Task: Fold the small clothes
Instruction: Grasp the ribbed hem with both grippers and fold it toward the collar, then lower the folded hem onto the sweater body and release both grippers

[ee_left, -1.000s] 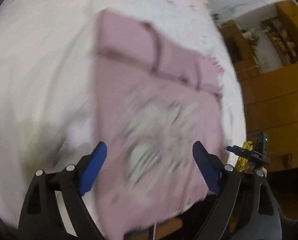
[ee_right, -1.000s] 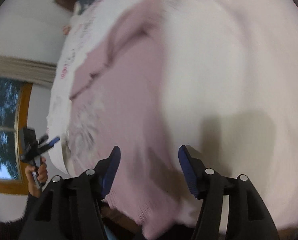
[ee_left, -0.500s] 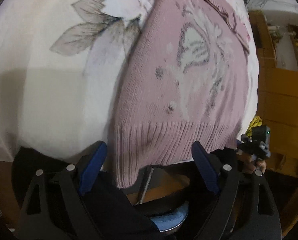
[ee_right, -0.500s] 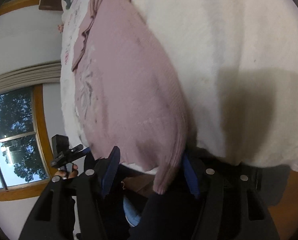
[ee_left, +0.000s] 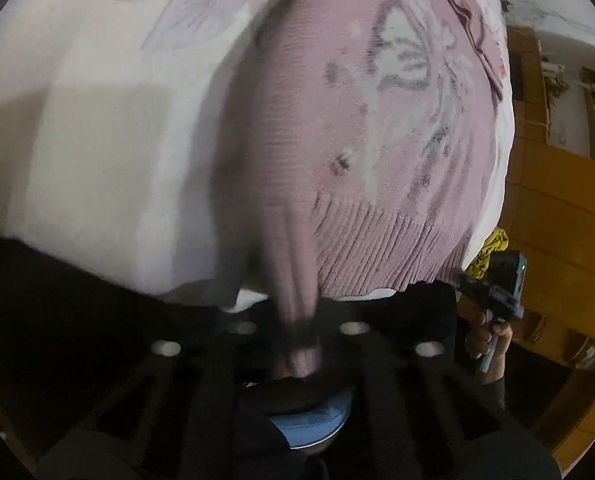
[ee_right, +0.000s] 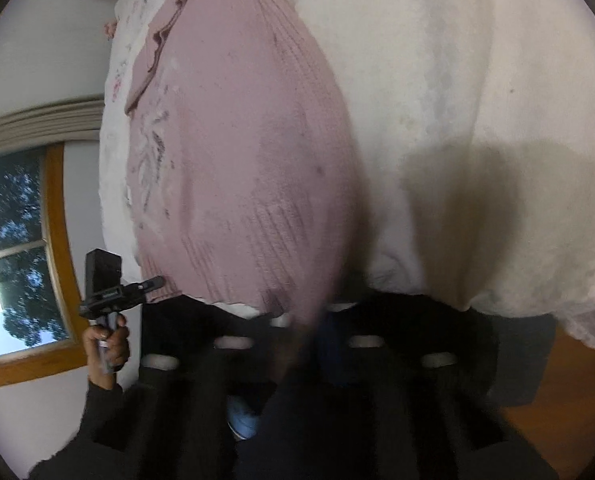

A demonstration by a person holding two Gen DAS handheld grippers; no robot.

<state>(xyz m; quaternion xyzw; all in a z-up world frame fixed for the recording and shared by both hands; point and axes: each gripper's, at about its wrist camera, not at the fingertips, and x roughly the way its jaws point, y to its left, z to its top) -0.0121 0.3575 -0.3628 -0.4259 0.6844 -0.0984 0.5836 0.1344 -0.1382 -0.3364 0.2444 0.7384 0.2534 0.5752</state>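
- A pink knitted sweater is lying flat on a bed covered by a white sheet, its ribbed hem hanging at the near edge of the bed; a pale butterfly-like motif is showing on its front.
- The left gripper is sitting at the near edge of the bed, its dark fingers drawn close together and pinching a bunched fold of the hem at the sweater's left-hand corner; the fold is stretching down from the bed edge into the jaws, and motion blur is softening the detail.
- The right gripper is sitting at the same near edge, at the sweater's other hem corner; its fingers are pressed on a blurred strip of pink knit that is running down between them.
- In the right wrist view, the sweater is extending away along the bed toward the far edge, with the bare sheet beside it and a grey shadow falling on that sheet near the edge.
- Each wrist view is showing the opposite device: the person's hand gripping a handle before wooden furniture, and the other hand, in a dark sleeve, gripping a handle before a wood-framed window.
- A blue object is showing below the bed edge, too obscured to identify.
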